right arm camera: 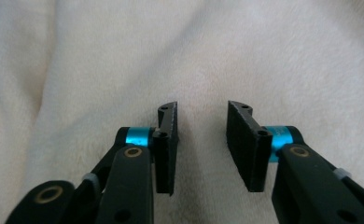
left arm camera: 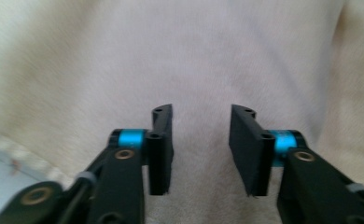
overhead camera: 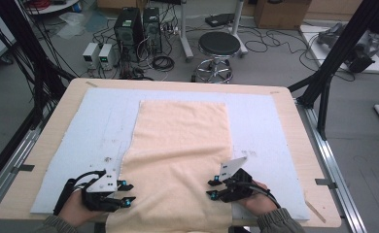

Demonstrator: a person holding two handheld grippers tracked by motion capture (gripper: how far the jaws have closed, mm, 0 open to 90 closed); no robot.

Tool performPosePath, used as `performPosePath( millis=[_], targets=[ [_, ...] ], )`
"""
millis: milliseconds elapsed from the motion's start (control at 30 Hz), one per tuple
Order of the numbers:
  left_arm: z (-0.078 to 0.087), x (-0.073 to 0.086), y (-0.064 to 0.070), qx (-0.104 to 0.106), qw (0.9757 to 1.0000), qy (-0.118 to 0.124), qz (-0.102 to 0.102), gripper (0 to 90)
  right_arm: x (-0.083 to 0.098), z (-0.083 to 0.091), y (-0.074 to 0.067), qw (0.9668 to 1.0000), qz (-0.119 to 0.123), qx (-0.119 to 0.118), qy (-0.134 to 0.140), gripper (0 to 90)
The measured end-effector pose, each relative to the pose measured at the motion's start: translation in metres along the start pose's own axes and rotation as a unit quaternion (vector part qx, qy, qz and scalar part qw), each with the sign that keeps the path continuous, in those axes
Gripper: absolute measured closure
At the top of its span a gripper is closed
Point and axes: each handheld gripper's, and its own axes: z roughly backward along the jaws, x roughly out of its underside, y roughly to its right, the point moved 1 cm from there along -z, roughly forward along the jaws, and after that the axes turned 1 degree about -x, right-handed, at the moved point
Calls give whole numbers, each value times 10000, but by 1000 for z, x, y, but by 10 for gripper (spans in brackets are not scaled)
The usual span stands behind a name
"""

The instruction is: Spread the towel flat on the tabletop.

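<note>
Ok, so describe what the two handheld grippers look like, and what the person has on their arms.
Both the left gripper and right gripper are black, with flat rectangular black jaws on bright blue collars and brass-coloured rivets at the linkage joints. Each carries a grey three-cornered plate on top and trails a black cable. The person's sleeves are olive-green with ribbed cuffs.
</note>
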Motion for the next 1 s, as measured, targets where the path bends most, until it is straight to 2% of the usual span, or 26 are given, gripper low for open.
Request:
performPosePath(
  millis=[33,100,167,200,300,367,433,500,567,633,667,800,867,1000],
  targets=[
    [0,0,1,4,10000,-12,66,757,0,1,-1,10000,24,-47,7,845],
    [2,0,3,53,9999,-34,123,836,1,2,-3,9998,127,-127,-16,869],
    [6,0,11,310,9994,-137,88,852,1,5,-7,9992,147,-351,-110,870],
    [10,1,17,370,9993,-103,42,851,2,10,-12,9991,249,-349,-67,862],
    [21,1,22,424,9989,172,49,817,4,28,-19,9987,171,-380,279,793],
    [22,-1,17,253,9994,223,122,725,6,31,-19,9992,132,-256,271,735],
    [19,-1,13,78,9998,167,108,660,8,28,-18,9993,67,-280,224,696],
    [14,-1,9,-54,9999,56,75,610,9,23,-19,9993,110,-293,181,671],
    [8,1,7,-133,9998,-139,44,615,9,18,-21,9993,169,-329,103,683],
    [6,4,7,-111,9999,-89,91,619,11,14,-22,9990,268,-314,-147,730],
    [8,5,7,-122,9998,-103,97,619,12,13,-22,9989,317,-292,-168,740],
    [12,9,11,-173,9997,-67,149,619,12,14,-21,9988,251,-378,-182,736],
    [13,8,10,-188,9995,-43,236,616,10,15,-21,9992,190,-343,-23,709],
    [12,3,2,-418,9988,91,257,610,-2,17,-16,9991,41,-232,365,720]
  ],
)
